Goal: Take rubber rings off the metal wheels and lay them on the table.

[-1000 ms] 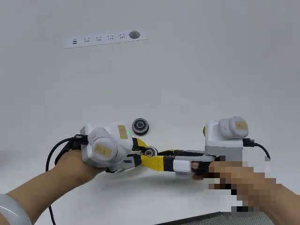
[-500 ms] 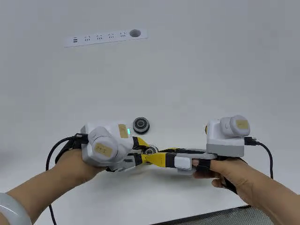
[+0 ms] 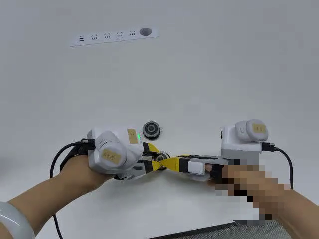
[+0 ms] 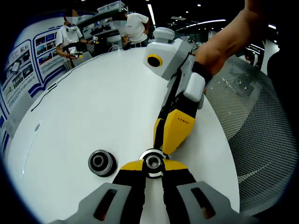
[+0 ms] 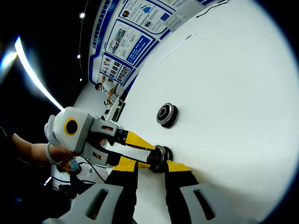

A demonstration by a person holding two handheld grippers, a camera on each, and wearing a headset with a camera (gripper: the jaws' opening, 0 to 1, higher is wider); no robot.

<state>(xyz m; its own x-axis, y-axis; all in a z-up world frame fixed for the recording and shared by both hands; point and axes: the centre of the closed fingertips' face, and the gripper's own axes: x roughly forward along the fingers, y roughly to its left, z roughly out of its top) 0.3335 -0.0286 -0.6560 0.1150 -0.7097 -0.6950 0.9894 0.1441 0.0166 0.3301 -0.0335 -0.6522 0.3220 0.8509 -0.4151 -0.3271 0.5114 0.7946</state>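
I look down on a plain white table (image 3: 209, 79), evenly lit, with a white power strip (image 3: 113, 36) lying along its far side. The left gripper view gives me the room beyond it: a dark ceiling crossed by bright strip lights (image 4: 152, 8), people (image 4: 133, 28) standing past the table's far end, and a grey mesh chair back (image 4: 252, 130) just beside the table's near edge. In the right gripper view I can make out a wall of blue-and-white posters (image 5: 126, 42).

Two wheels (image 3: 151, 130) (image 4: 153, 162), two grippers (image 4: 153, 164) (image 5: 157, 162), one power strip (image 3: 114, 36)
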